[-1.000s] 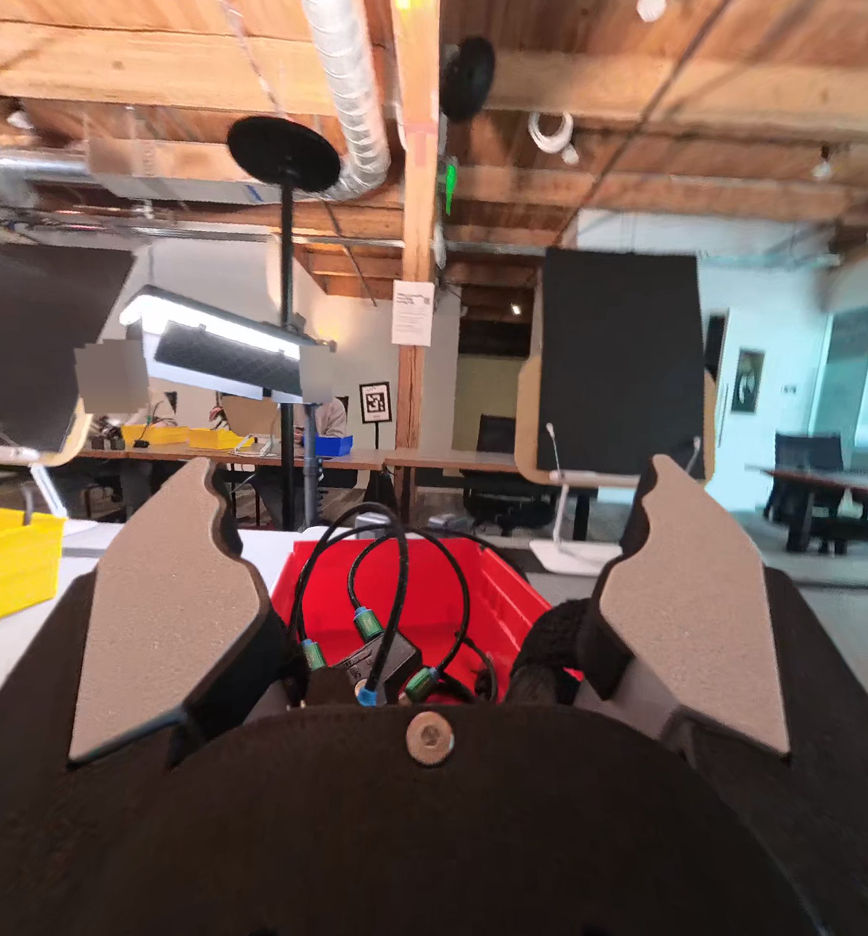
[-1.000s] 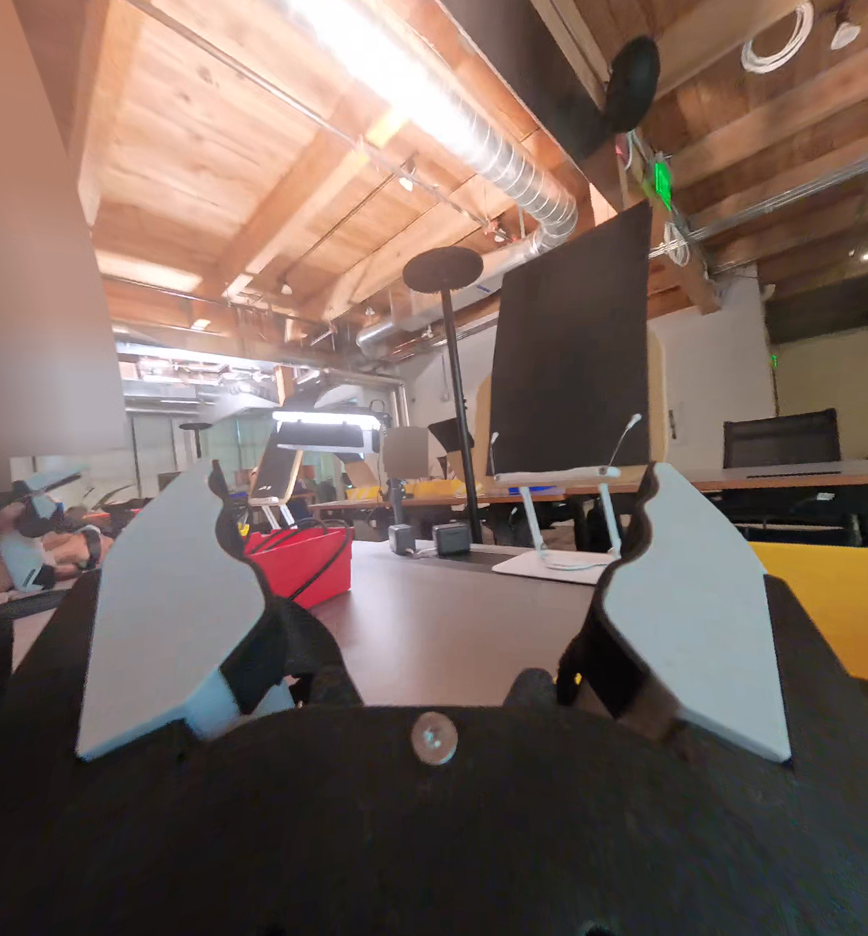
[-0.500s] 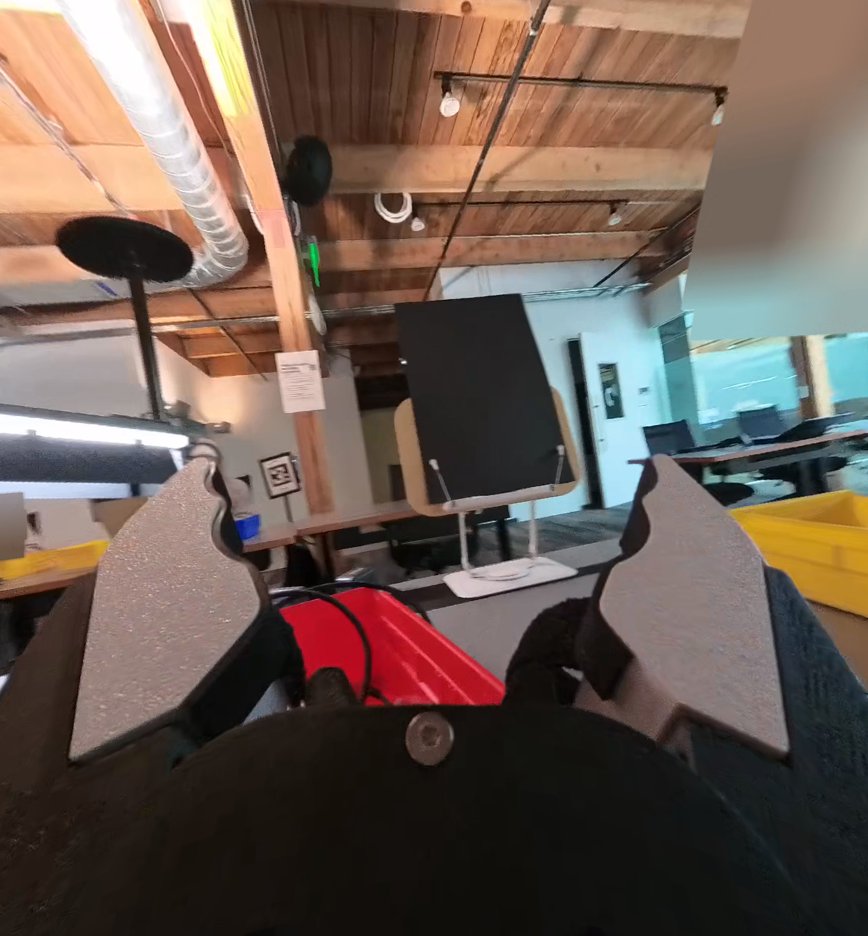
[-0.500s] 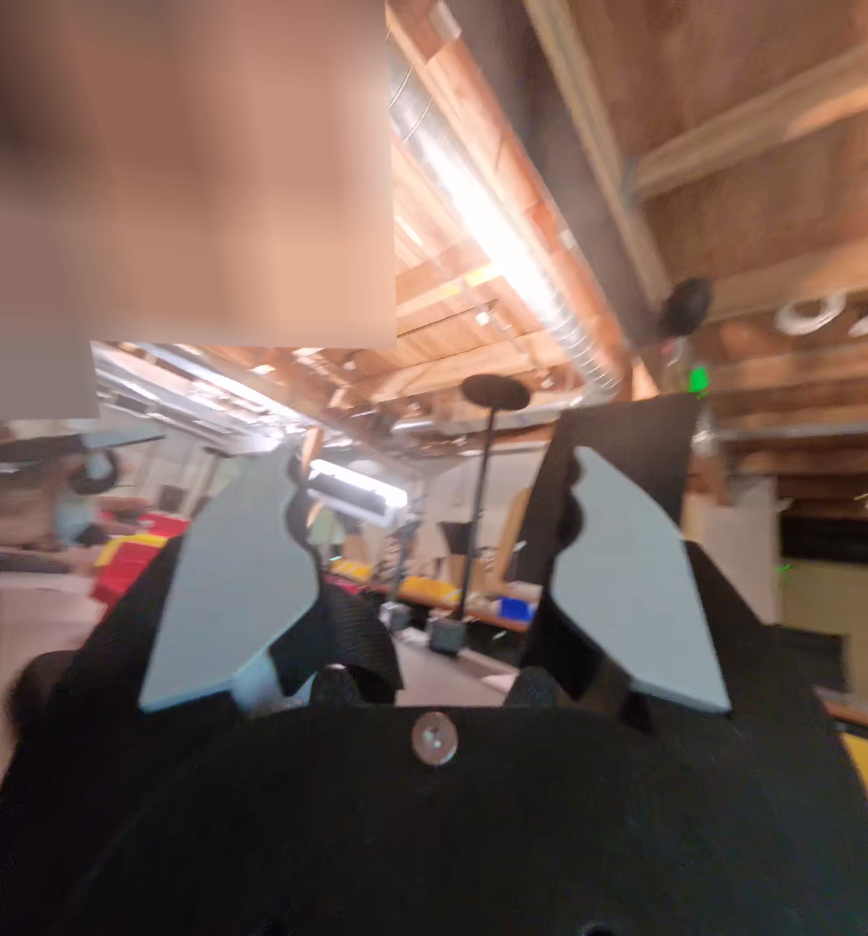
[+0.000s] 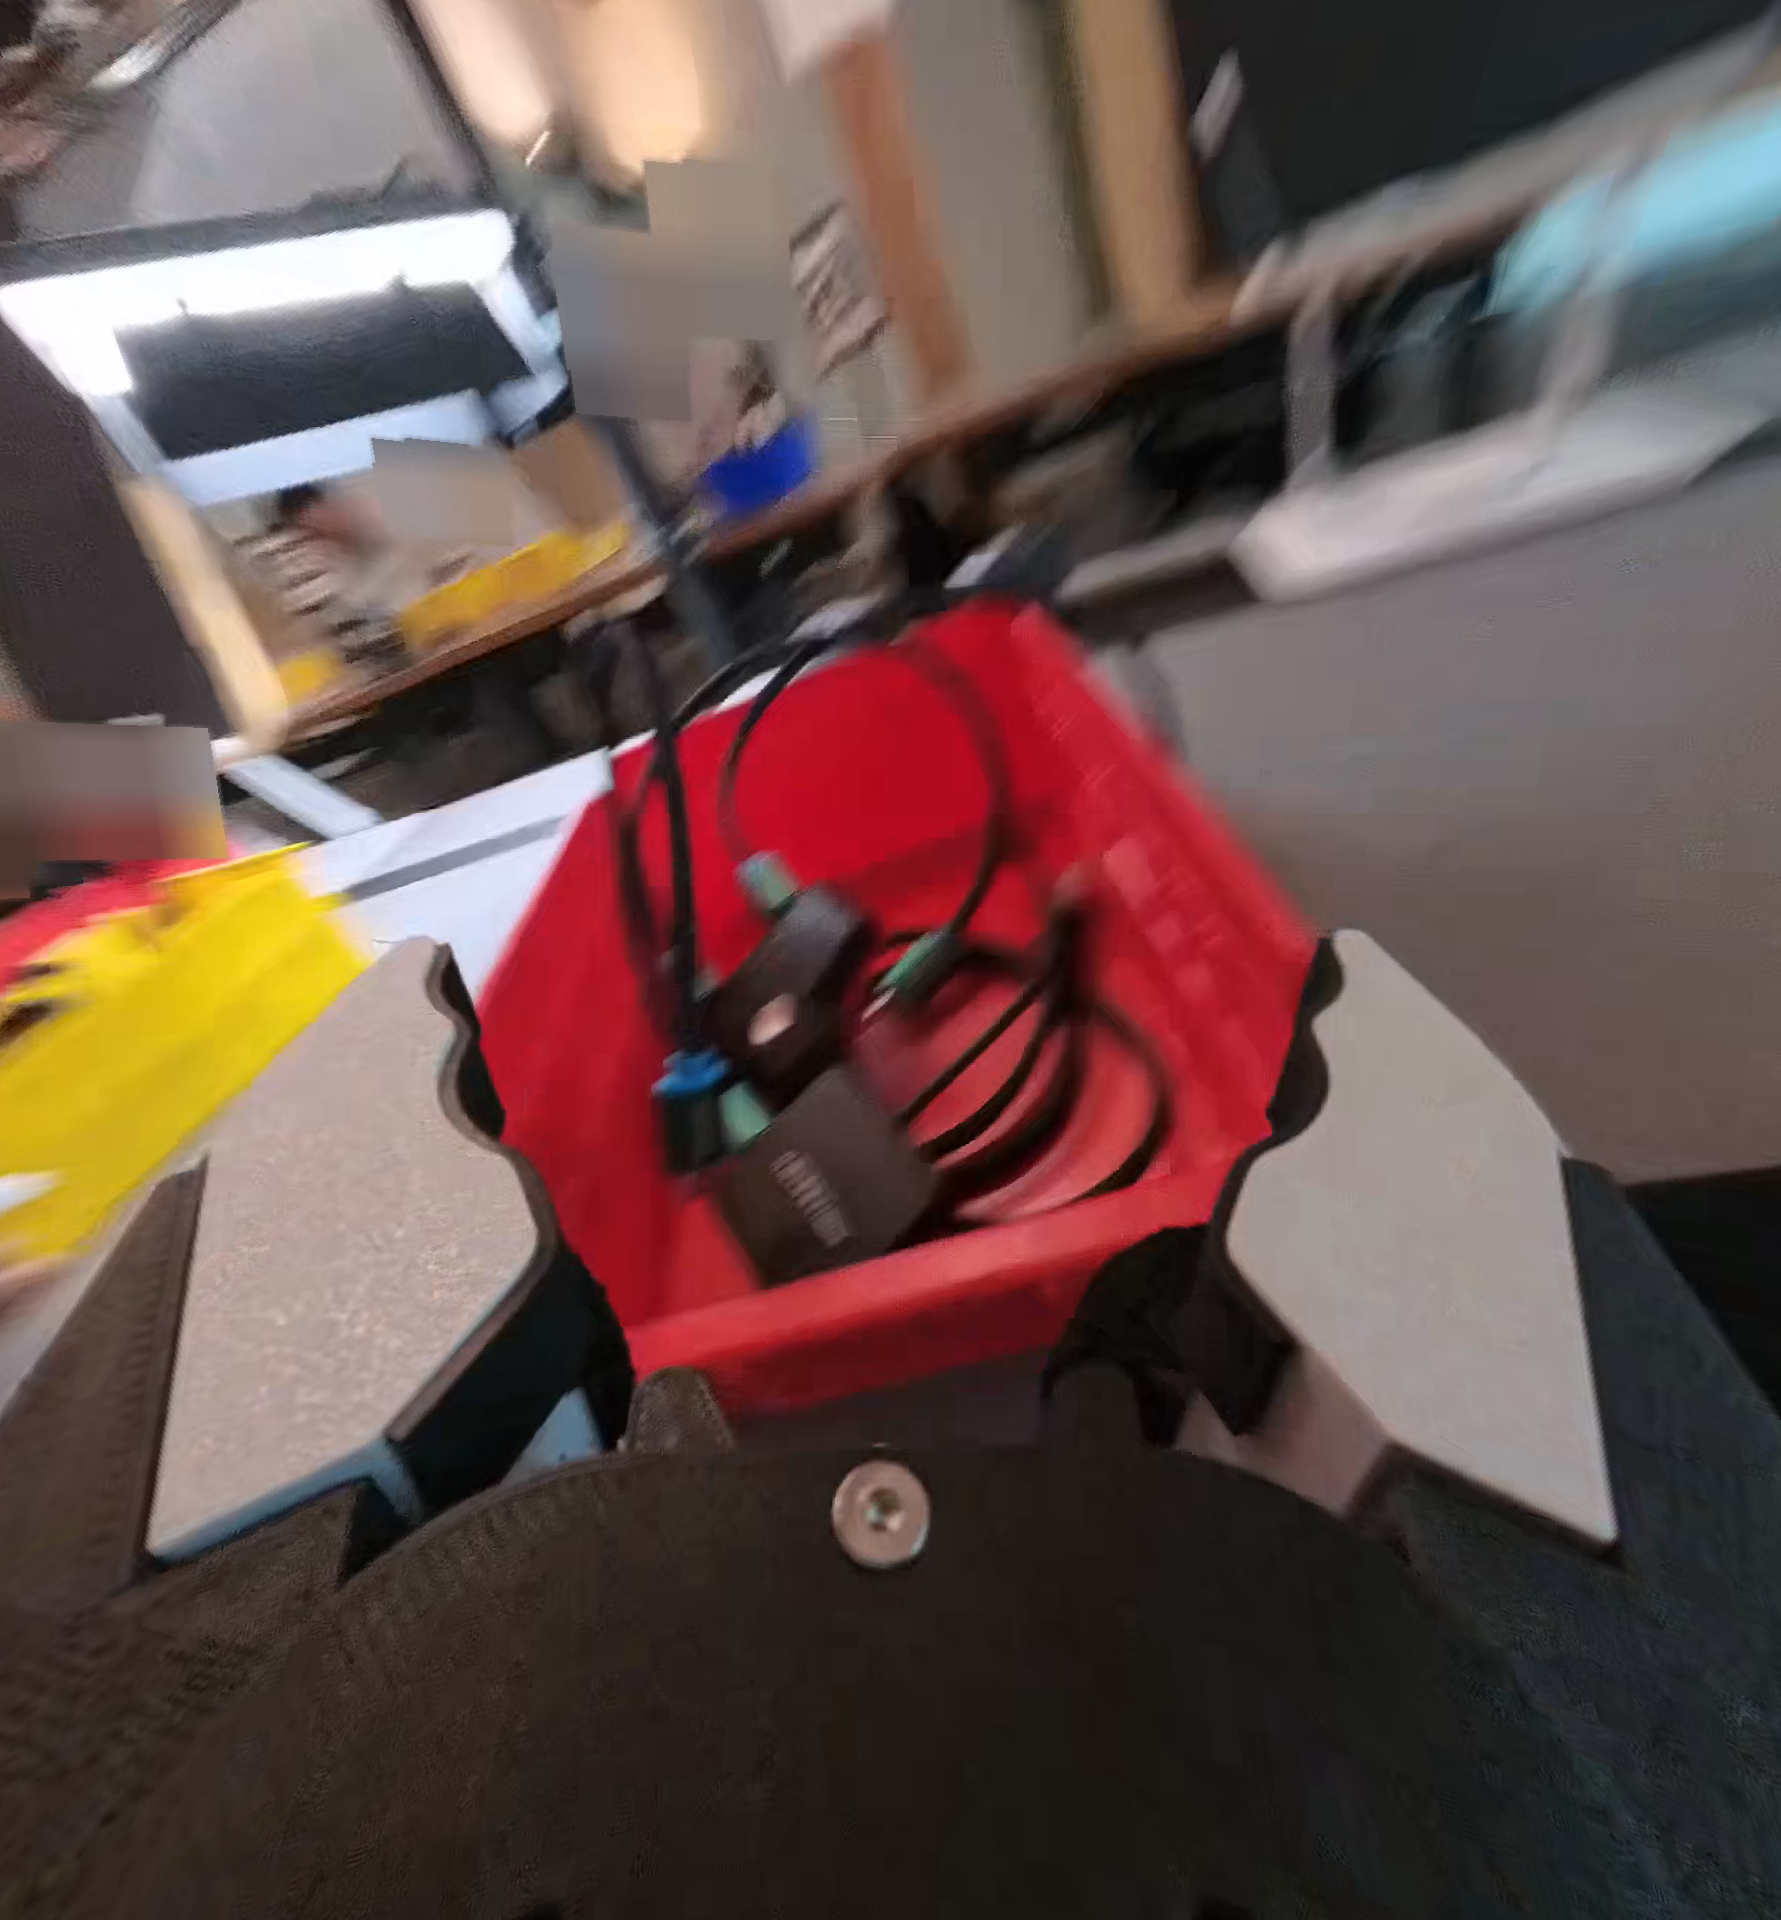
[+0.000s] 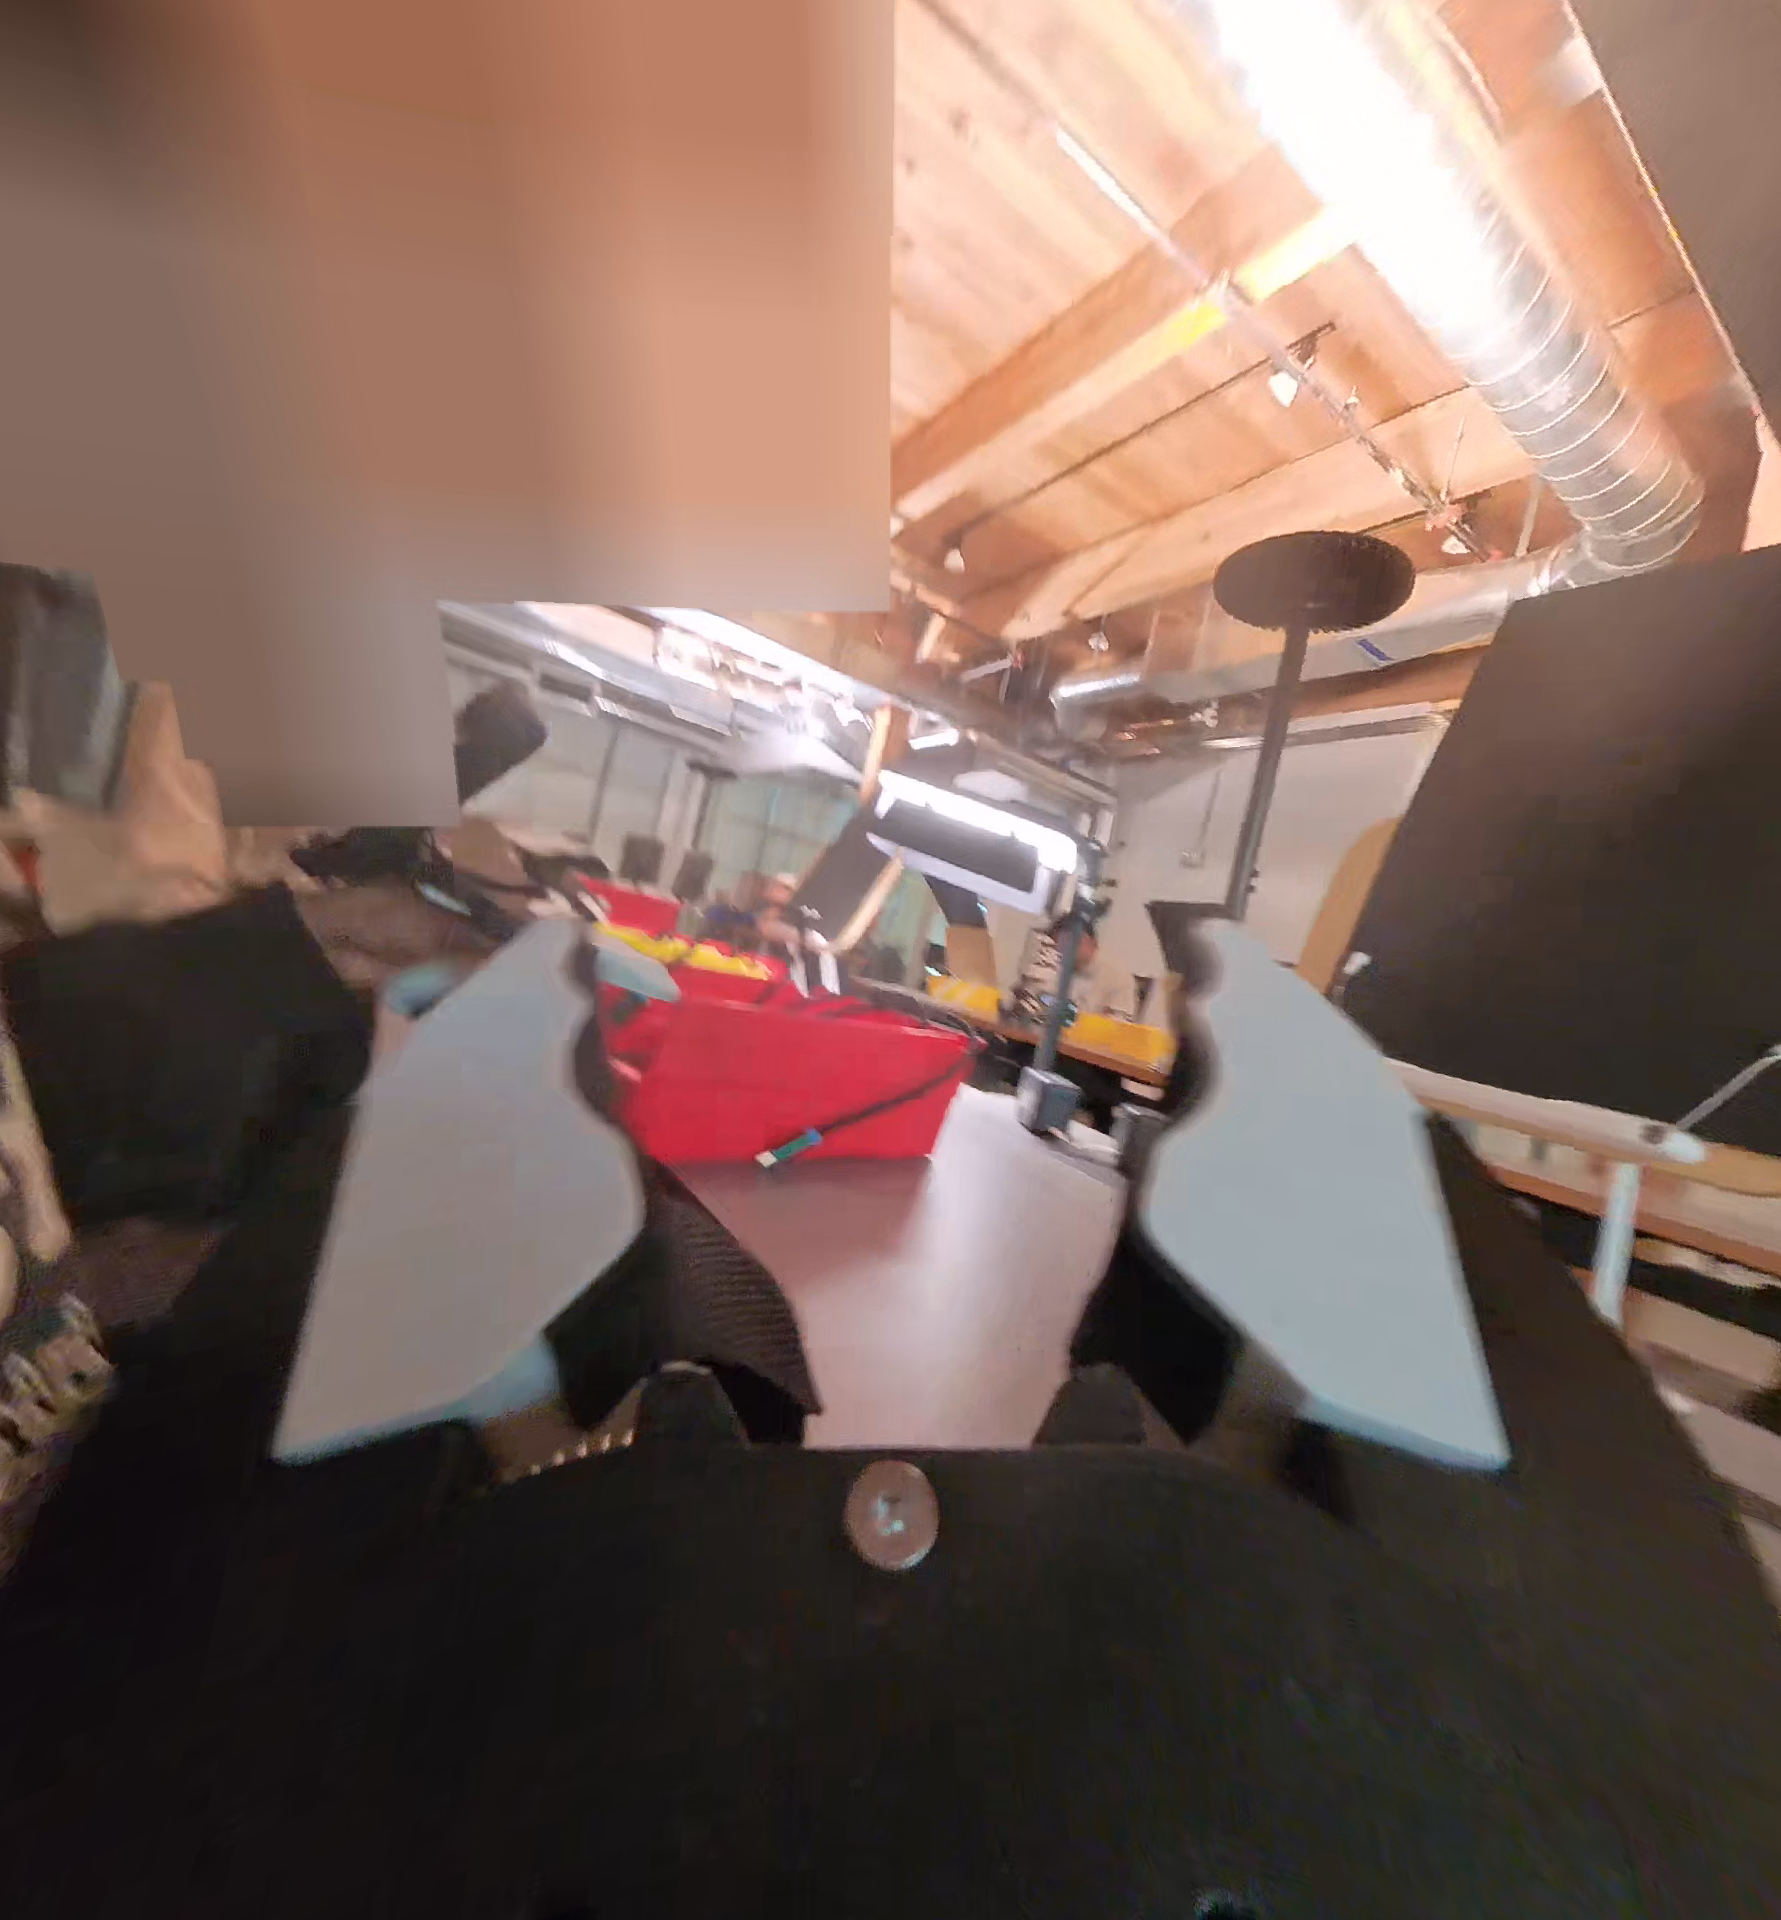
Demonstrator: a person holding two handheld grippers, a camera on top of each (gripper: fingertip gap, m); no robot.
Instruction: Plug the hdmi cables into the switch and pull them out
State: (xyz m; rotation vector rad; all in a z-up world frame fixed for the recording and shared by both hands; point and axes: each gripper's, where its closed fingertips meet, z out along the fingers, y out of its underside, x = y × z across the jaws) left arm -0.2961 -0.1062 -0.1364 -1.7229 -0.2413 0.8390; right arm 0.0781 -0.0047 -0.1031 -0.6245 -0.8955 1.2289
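Observation:
A red bin [image 5: 896,1325] sits on the grey table right in front of my left gripper [image 5: 881,945], which is open, empty and above the bin's near wall. Inside lie a black HDMI switch [image 5: 824,1174], a second small black box [image 5: 792,977] and black HDMI cables [image 5: 979,748] with green and blue plugs. The view is blurred. In the right wrist view my right gripper [image 6: 881,935] is open and empty, held above the table short of the red bin [image 6: 792,1086]. A cable end with a green plug [image 6: 787,1151] hangs over that bin's side.
A yellow bin [image 5: 86,1049] stands left of the red one. A black panel on a white stand [image 6: 1644,935] and a black pole stand [image 6: 1270,790] are at the table's far right. More red and yellow bins [image 6: 699,956] lie behind. A person's sleeve [image 6: 169,1039] is at left.
My left gripper has tipped down from the ceiling and room onto the red bin and come closer to it. My right gripper has swung left toward the bin and opened wider.

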